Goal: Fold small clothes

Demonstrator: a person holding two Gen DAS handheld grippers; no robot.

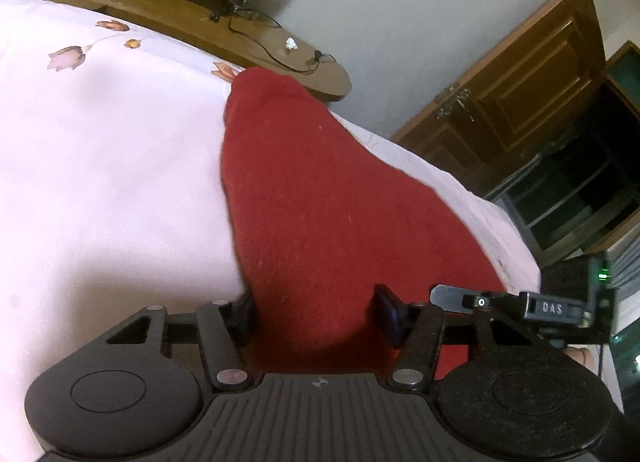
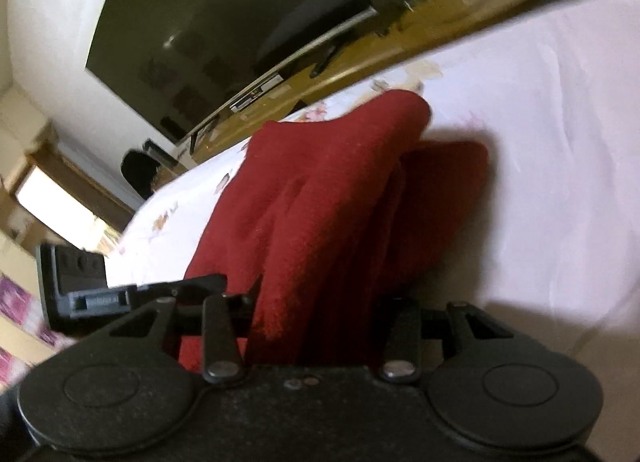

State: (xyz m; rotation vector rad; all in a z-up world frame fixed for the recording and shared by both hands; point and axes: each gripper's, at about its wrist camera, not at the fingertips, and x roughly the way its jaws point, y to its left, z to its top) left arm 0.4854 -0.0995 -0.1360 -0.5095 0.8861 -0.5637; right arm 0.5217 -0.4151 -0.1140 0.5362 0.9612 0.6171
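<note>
Red knit cloth fills the middle of both wrist views, a small garment lifted off the bed, which is covered by a pale sheet printed with pink flowers. In the left wrist view the left gripper has the near edge of the cloth between its jaws, and both black fingers press against the fabric from either side. In the right wrist view the right gripper is likewise clamped on a bunched edge of the same garment, which rises away from it in folds, with a second layer hanging behind. Each view shows the other gripper at its outer edge. Beyond the bed stand a wooden TV stand carrying cables and a dark television; a wooden door is at the right of the left view.
</note>
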